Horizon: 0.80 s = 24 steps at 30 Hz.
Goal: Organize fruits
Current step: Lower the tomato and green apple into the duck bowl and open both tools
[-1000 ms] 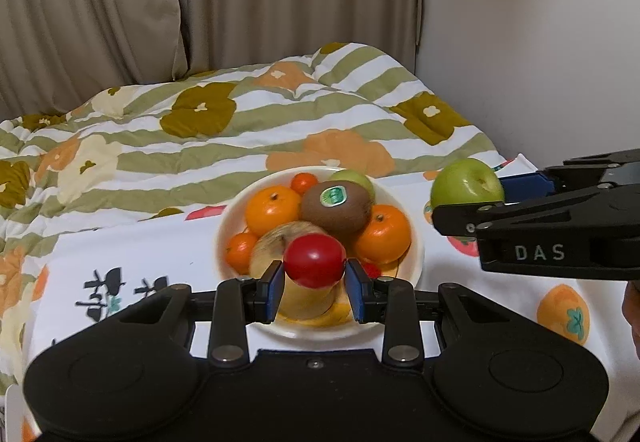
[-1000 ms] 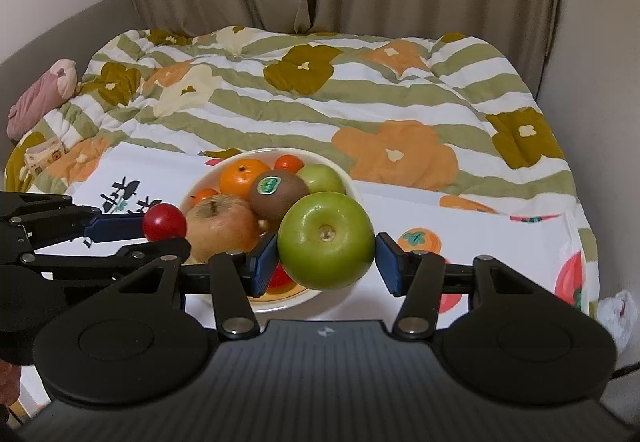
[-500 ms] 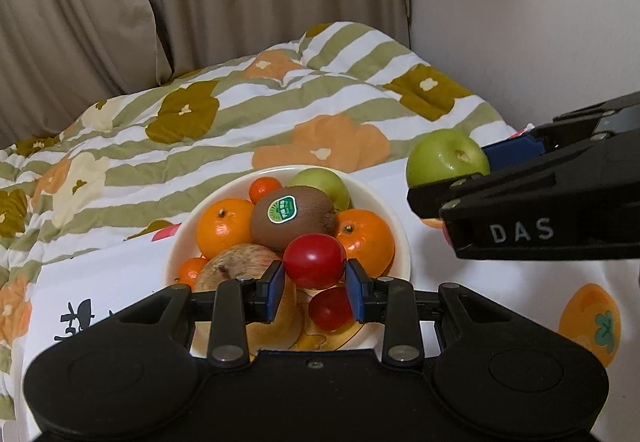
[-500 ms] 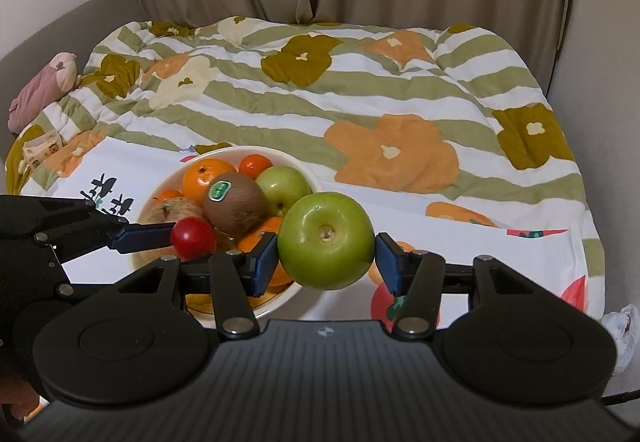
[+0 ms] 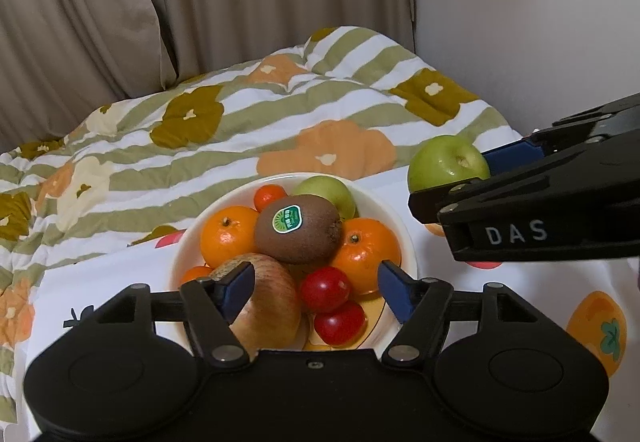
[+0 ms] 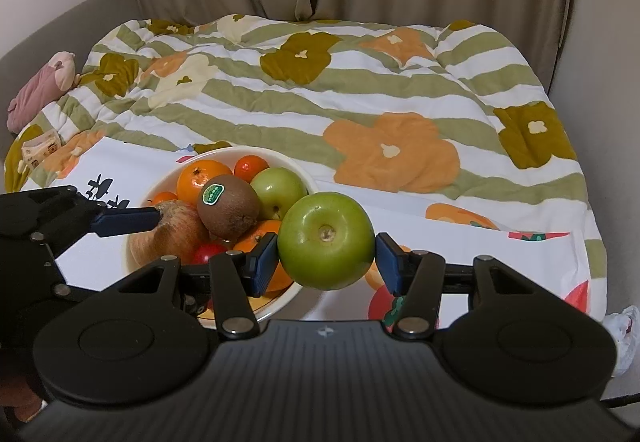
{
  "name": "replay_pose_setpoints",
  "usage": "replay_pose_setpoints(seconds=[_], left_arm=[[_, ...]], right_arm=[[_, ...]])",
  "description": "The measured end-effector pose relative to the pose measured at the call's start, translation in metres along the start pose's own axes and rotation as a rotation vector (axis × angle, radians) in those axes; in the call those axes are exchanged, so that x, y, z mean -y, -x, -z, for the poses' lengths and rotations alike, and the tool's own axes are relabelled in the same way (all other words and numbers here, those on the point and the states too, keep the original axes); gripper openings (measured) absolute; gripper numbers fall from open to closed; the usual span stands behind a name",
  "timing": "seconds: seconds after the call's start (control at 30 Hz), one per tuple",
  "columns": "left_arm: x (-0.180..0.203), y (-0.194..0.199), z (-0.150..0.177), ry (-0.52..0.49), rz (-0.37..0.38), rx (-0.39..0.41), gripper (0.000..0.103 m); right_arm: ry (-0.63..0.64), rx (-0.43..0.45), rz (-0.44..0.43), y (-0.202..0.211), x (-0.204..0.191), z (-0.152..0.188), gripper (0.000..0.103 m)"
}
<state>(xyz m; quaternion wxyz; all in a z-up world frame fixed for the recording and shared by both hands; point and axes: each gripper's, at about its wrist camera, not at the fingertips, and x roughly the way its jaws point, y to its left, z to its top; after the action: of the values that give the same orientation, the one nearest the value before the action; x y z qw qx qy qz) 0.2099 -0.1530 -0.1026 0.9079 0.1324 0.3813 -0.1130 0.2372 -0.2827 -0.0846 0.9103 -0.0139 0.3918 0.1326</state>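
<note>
Green apple [image 6: 326, 240] sat clamped in my right tongs [image 6: 326, 258], just right of the white bowl [image 6: 140, 258], whose rim lay toward my left. My left tongs [image 5: 316, 282] were opening over the bowl, a small red fruit [image 5: 325, 289] lying free between them.

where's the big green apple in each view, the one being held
Left wrist view: the big green apple sits at the right edge, gripped in the right claw, past the bowl's right rim.
Right wrist view: it fills the lower centre, between the blue pads.
Shared landmark: the kiwi with its green sticker, atop the bowl's pile.
</note>
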Motion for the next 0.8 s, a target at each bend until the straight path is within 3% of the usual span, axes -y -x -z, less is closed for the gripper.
replay_pose_setpoints(seconds=[0.1, 0.5, 0.8], left_arm=[[-0.006, 0.006, 0.002, 0.012, 0.001, 0.005, 0.080], [-0.035, 0.027, 0.007, 0.073, -0.049, 0.020, 0.084], [-0.048, 0.034, 0.026, 0.094, -0.072, -0.011, 0.087]], right_arm=[[0.006, 0.004, -0.003, -0.002, -0.004, -0.003, 0.068], [0.063, 0.047, -0.048, -0.004, -0.034, -0.025, 0.068], [0.086, 0.017, -0.095, -0.009, -0.056, -0.018, 0.068]])
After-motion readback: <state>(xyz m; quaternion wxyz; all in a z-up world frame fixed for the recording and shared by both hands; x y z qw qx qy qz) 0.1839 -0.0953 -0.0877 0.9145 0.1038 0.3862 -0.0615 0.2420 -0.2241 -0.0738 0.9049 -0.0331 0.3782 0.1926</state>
